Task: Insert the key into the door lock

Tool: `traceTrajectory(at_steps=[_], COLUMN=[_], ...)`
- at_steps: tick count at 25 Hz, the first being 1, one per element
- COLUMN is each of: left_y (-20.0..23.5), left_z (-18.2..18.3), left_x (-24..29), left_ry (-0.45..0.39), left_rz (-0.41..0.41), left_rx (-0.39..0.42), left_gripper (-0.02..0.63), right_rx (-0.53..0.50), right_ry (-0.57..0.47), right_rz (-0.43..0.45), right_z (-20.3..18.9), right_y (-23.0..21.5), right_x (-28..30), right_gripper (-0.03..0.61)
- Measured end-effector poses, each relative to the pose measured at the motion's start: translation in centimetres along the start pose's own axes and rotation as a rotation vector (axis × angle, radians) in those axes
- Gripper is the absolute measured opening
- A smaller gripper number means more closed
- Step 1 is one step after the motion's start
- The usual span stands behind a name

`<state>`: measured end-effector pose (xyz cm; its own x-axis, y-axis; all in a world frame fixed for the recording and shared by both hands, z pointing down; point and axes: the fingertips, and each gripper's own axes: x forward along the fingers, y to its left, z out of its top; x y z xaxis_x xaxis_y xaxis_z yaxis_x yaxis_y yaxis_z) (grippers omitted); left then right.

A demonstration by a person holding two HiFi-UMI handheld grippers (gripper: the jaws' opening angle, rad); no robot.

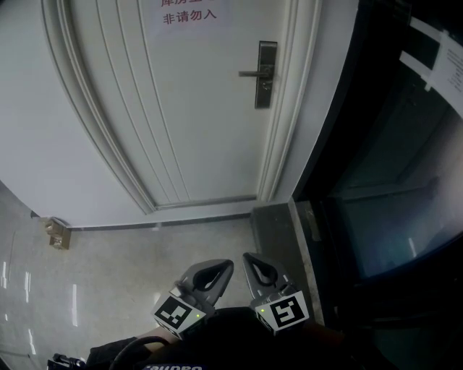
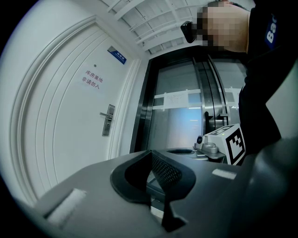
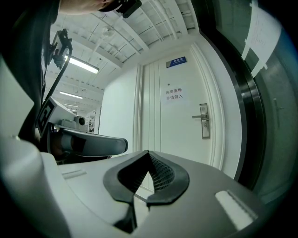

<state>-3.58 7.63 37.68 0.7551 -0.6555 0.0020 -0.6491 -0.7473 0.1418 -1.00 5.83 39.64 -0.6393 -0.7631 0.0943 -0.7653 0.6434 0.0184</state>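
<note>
The white door [image 1: 181, 108] stands shut ahead, with a metal lock plate and lever handle [image 1: 265, 74] at its right edge. The same lock [image 2: 108, 120] shows far off in the left gripper view, and the lock [image 3: 204, 121] again in the right gripper view. Both grippers hang low and close together near my body, well short of the door. My left gripper [image 1: 226, 266] [image 2: 150, 152] has its jaws closed tip to tip. So does my right gripper [image 1: 247, 257] [image 3: 148, 152]. I see no key in any view.
A paper sign [image 1: 188, 14] with red print hangs on the door. Dark glass doors in a black frame [image 1: 391, 181] stand to the right. A dark stone sill [image 1: 278, 231] runs along their foot. A small doorstop [image 1: 56, 233] sits on the glossy floor at the left.
</note>
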Motion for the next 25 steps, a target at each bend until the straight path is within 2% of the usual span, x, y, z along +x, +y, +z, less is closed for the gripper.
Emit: traceTrajectory(at_steps=[25], left_y=[-1.0], left_z=[-0.2], left_x=[-0.5], left_ry=[0.004], left_rz=[-0.007], left_rx=[-0.001], left_gripper=[0.020], right_rx=[-0.013], right_ry=[0.009], right_rz=[-0.009], right_z=[-0.3], right_y=[0.6], right_x=[-1.1], right_gripper=[0.002])
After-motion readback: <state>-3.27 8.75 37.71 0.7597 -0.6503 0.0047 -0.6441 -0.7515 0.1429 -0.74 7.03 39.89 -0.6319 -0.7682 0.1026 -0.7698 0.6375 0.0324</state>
